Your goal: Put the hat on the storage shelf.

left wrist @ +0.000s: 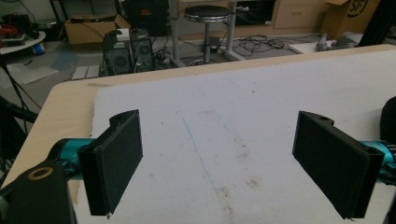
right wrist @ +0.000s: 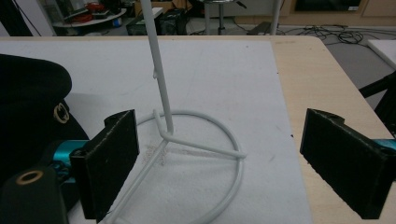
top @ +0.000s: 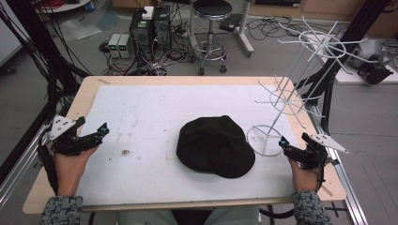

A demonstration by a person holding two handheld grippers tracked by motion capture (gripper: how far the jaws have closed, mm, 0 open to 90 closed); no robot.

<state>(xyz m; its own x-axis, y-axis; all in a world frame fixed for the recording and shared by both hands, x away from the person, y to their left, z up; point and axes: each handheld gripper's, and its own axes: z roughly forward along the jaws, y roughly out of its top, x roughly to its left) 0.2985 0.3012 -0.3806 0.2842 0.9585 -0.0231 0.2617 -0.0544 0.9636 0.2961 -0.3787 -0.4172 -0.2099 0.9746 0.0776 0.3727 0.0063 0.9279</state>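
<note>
A black cap [top: 216,146] lies flat on the white mat [top: 141,117] in the middle of the table. To its right stands a white wire hat rack [top: 281,101] with a ring base [top: 263,139] and hooked arms on top. My left gripper [top: 102,131] hovers open over the mat's left edge, well apart from the cap. My right gripper [top: 283,142] is open just right of the ring base. In the left gripper view the gripper [left wrist: 219,163] frames bare mat, with the cap's edge [left wrist: 390,116] at far right. In the right gripper view the gripper [right wrist: 219,158] frames the ring base [right wrist: 233,154] and pole [right wrist: 158,70], with the cap [right wrist: 28,98] at left.
The wooden table [top: 84,98] shows bare strips around the mat. A black frame post [top: 328,93] rises past the right edge. Behind the table stand a stool [top: 212,28], computer boxes [top: 150,28] and loose cables on the floor.
</note>
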